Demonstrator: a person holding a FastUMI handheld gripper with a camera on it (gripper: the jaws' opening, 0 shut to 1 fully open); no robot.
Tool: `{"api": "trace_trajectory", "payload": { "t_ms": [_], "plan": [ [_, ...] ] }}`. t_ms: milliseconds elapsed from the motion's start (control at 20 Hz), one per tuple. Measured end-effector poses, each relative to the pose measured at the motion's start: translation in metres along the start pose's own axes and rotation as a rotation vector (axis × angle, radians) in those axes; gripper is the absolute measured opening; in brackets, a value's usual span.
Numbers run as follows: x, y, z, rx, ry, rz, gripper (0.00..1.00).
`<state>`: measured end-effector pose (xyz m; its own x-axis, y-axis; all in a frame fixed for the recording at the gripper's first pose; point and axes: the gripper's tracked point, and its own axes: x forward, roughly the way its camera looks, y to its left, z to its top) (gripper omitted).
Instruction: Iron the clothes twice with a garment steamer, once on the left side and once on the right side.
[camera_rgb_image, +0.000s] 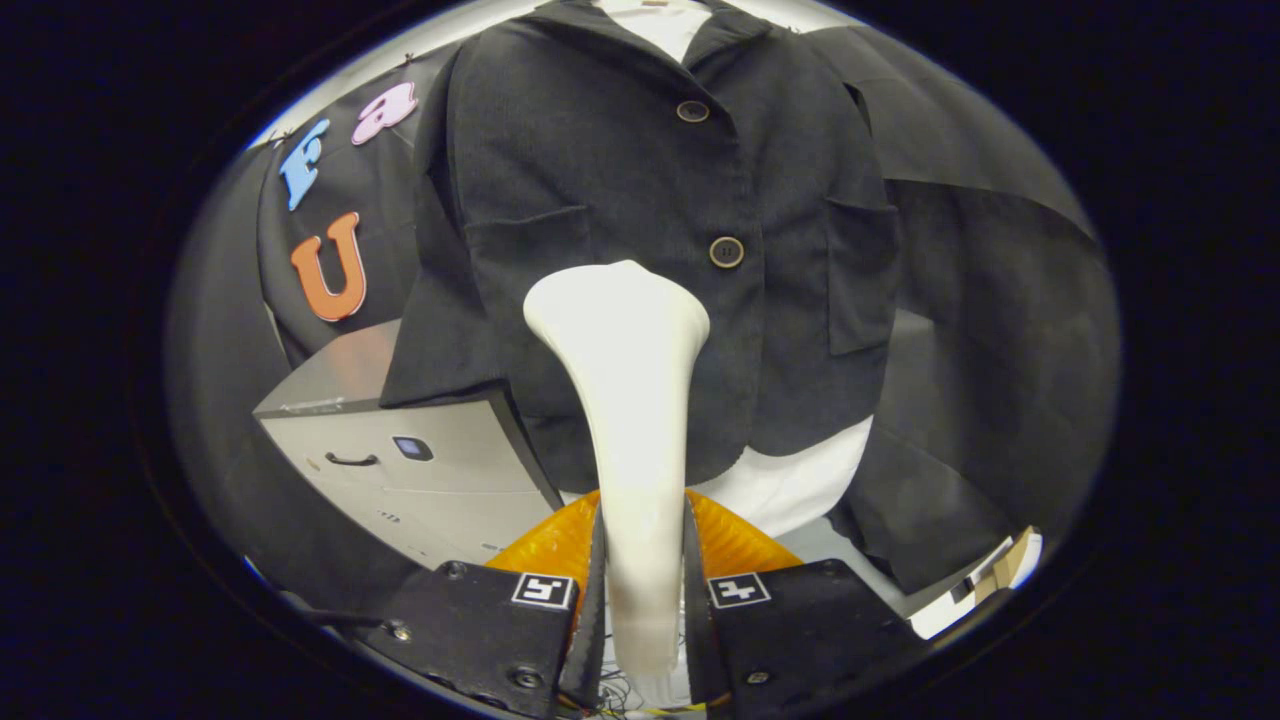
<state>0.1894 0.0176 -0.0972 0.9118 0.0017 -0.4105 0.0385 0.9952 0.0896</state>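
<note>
Fingers (645, 590) are clenching the steamer (630, 400) by its handle, one on each side, and you are holding its wide head up against the dark jacket (600, 150), just below the lower button (726, 251). You seem to be working the front near the middle; next, judge which side needs its pass and be steering the head there, keeping it close to the cloth.
</note>
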Motion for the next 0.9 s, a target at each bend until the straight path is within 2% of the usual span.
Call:
{"api": "trace_trajectory", "payload": {
  "t_ms": [250, 500, 900],
  "plan": [
    [-0.035, -0.015, 0.01, 0.036, -0.029, 0.007, 0.36],
    [-0.083, -0.051, 0.033, 0.083, -0.09, -0.019, 0.36],
    [-0.131, -0.115, 0.102, 0.124, -0.212, -0.093, 0.36]
  ]
}}
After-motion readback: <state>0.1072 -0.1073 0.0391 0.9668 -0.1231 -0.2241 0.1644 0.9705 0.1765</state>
